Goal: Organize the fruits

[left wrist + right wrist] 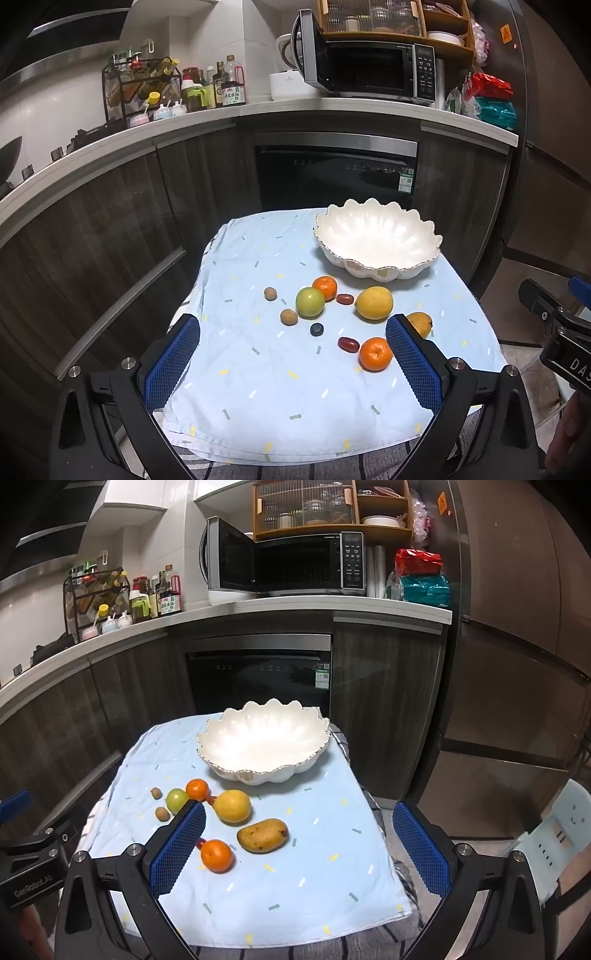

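Both tools hang above the near edge of the table, each with its blue pads spread wide and nothing between them. The left hand-held gripper points down over the cloth's near-left part; the right hand-held gripper sits further right.

The fruits lie loose on the pale blue cloth, all outside the white scalloped bowl, which stands empty at the far right of the table.

The mango lies ahead of the right hand-held gripper, between its pads in that view, its long axis running left to right with a slight tilt. The near orange sits just left of it, the lemon just beyond. That arm looks nearer to these three.

The green apple, far orange, blueberry and small brown fruits lie ahead of the left one.

Readable writing: "GenRobot.AI" on the left tool's body, "DAS" on the right's. The sauce bottle label is too small to read.
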Demonstrator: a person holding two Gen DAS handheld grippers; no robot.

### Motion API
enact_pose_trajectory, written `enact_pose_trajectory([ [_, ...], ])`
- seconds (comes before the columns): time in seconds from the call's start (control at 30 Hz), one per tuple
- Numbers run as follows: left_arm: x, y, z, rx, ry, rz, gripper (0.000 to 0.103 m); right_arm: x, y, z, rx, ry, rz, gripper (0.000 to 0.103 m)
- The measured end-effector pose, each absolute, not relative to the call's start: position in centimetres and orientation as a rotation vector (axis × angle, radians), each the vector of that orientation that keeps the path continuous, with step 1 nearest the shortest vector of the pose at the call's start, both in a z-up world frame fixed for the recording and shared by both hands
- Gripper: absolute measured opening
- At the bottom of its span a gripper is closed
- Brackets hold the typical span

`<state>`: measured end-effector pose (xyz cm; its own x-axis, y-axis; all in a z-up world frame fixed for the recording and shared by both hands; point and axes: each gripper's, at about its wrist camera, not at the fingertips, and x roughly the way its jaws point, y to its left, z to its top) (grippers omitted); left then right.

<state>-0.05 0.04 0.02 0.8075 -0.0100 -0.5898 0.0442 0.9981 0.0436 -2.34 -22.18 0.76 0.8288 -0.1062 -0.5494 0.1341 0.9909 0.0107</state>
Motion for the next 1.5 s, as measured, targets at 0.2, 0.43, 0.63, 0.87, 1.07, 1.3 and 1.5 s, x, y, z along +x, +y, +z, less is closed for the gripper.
enact_pose_trajectory([
  [0.2, -0.29, 0.05, 0.26, 0.060, 0.617, -0.025, 0.103, -2.40, -22.12, 0.60, 0.057, 0.572, -0.120, 0.103],
  [0.43, -0.73, -0.09, 0.77, 0.066, 0.602, -0.022, 0.103, -2.71, -22.34, 0.76, 0.070, 0.539, -0.105, 0.103],
  [0.63, -0.76, -0.11, 0.75, 0.068, 0.601, -0.022, 0.103, -2.68, -22.16, 0.85, 0.066, 0.539, -0.097, 0.103],
  [0.87, -0.75, -0.02, 0.80, 0.064, 0.602, -0.021, 0.103, -2.69, -22.04, 0.79, 0.066, 0.540, -0.094, 0.103],
  [1.07, -0.73, 0.19, 0.73, 0.061, 0.603, -0.019, 0.103, -2.60, -21.68, 0.71, 0.064, 0.538, -0.072, 0.103],
  [1.3, -0.71, 0.36, 0.60, 0.063, 0.601, -0.015, 0.103, -2.33, -21.89, 0.60, 0.077, 0.547, -0.051, 0.103],
  [1.5, -0.85, 0.38, 0.55, 0.066, 0.596, -0.012, 0.103, -2.15, -21.97, 0.54, 0.086, 0.550, -0.042, 0.103],
])
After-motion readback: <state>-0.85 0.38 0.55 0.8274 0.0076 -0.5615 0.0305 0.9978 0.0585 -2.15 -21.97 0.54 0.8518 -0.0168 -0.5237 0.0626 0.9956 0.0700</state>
